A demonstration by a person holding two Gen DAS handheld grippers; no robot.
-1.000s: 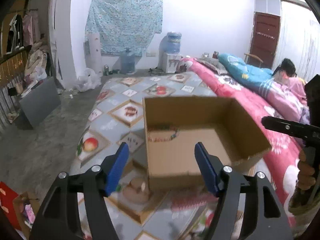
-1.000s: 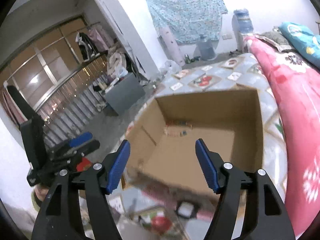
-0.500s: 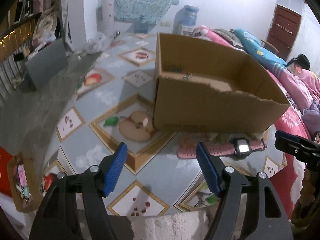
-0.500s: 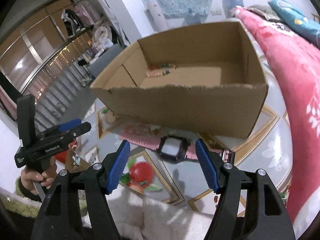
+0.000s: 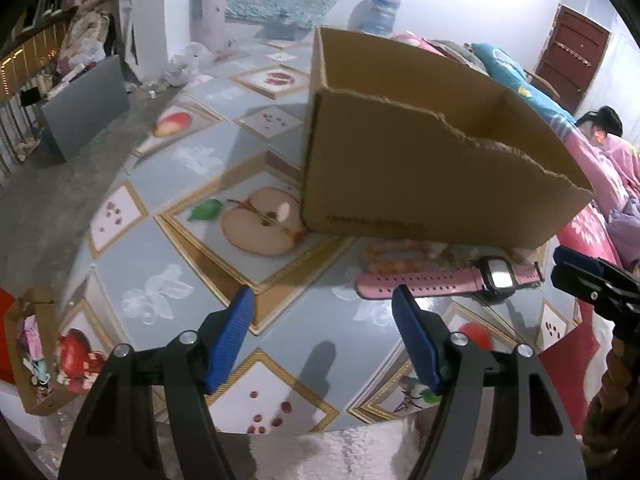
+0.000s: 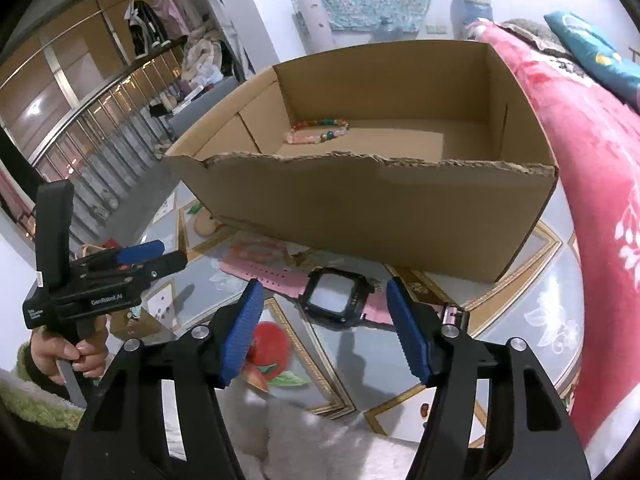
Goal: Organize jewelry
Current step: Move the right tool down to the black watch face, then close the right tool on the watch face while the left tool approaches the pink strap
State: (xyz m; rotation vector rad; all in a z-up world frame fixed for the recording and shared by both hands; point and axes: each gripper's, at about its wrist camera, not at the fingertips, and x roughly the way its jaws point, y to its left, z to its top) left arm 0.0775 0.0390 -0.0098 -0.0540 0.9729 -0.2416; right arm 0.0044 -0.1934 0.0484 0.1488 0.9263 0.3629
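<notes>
A pink-strapped watch [image 6: 334,300] with a black square face lies on the patterned tablecloth in front of an open cardboard box [image 6: 360,204]. My right gripper [image 6: 324,320] hovers just over the watch face, its jaws closing with the watch below and between them, pads not touching it. A beaded bracelet [image 6: 318,131] lies inside the box at the back left. A pale pink bead bracelet [image 5: 396,252] rests against the box front, left of the watch [image 5: 452,278]. My left gripper [image 5: 324,332] is open over bare cloth, nothing between its fingers.
The patterned tablecloth [image 5: 172,184] covers the surface; its near edge meets a white fluffy cover [image 6: 280,432]. A red floral blanket [image 6: 592,184] lies on the right. A small carton [image 5: 28,356] with trinkets sits at lower left. A person [image 5: 604,128] lies at far right.
Both grippers dropped toward the table in front of the box; the view went from looking into the box to its front wall and the watch. The right jaws narrowed slightly.
</notes>
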